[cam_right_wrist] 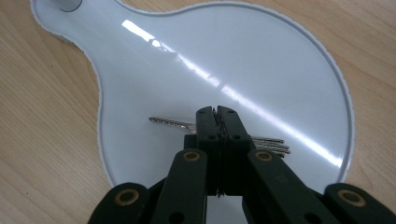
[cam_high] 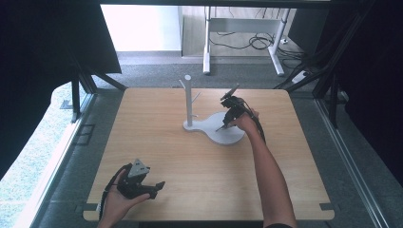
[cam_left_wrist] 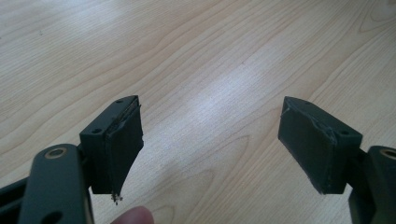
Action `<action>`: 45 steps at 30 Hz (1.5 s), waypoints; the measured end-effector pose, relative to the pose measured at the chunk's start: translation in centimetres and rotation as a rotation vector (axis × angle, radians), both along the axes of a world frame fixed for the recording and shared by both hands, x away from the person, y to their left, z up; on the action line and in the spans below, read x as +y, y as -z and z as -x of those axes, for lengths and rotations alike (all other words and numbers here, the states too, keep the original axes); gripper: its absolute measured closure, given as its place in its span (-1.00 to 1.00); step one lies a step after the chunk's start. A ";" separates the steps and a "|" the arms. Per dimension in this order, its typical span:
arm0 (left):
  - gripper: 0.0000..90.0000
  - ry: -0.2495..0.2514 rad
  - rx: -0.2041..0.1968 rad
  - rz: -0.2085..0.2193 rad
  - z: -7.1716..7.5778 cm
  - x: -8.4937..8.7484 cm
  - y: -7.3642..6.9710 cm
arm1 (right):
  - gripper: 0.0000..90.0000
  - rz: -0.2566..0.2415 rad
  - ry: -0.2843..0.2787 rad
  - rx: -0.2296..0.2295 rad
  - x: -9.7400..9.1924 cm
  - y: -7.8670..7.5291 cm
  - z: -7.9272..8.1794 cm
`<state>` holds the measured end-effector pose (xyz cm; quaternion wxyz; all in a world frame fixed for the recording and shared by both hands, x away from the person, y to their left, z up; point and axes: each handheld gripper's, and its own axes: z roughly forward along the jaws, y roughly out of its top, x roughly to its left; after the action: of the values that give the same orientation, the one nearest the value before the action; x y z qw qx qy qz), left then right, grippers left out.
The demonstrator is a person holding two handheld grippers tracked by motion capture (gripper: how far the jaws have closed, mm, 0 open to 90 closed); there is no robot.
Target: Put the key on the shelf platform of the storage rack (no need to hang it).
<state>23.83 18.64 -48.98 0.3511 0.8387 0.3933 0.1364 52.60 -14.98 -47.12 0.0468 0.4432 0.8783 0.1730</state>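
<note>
A white stand has a round dish base (cam_high: pixel 228 137) (cam_right_wrist: pixel 261 60) and an upright post (cam_high: pixel 188 97) with small pegs. My right gripper (cam_high: pixel 223 126) (cam_right_wrist: pixel 217 113) points down over the dish, its jaws pressed together. Metal keys (cam_right_wrist: pixel 164 122) stick out to both sides of the jaws just above the dish surface, so the gripper looks shut on the bunch. My left gripper (cam_high: pixel 154 186) (cam_left_wrist: pixel 210 144) rests low at the table's near left corner, open, with bare wood between its pads.
The wooden table (cam_high: pixel 199 175) has broad free room between the two hands. The foot of the post (cam_right_wrist: pixel 65 3) is at the dish's far left end. A fingertip (cam_left_wrist: pixel 133 217) shows below the left jaws. Desk legs and cables lie on the floor beyond.
</note>
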 end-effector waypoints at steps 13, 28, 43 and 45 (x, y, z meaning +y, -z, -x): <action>-0.51 0.001 0.001 -0.003 0.0 0.0 0.0 | 0.69 -0.016 -0.003 -0.024 -0.6 -0.8 0.5; -0.50 -0.004 -0.003 0.001 0.0 0.1 -0.1 | 0.24 -0.048 -0.091 -0.108 -1.2 -3.7 3.3; -0.50 -0.009 -0.007 0.001 0.1 0.0 -0.2 | 0.19 -0.092 -0.152 -0.157 -4.1 -3.9 8.6; -0.50 -0.007 -0.006 -0.002 0.1 -0.1 -0.2 | 0.18 -0.100 -0.155 -0.158 -4.6 -3.7 9.5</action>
<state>23.72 18.58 -48.82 0.3510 0.8373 0.3949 0.1404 43.13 -19.61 -43.47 0.0804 0.3608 0.8937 0.2543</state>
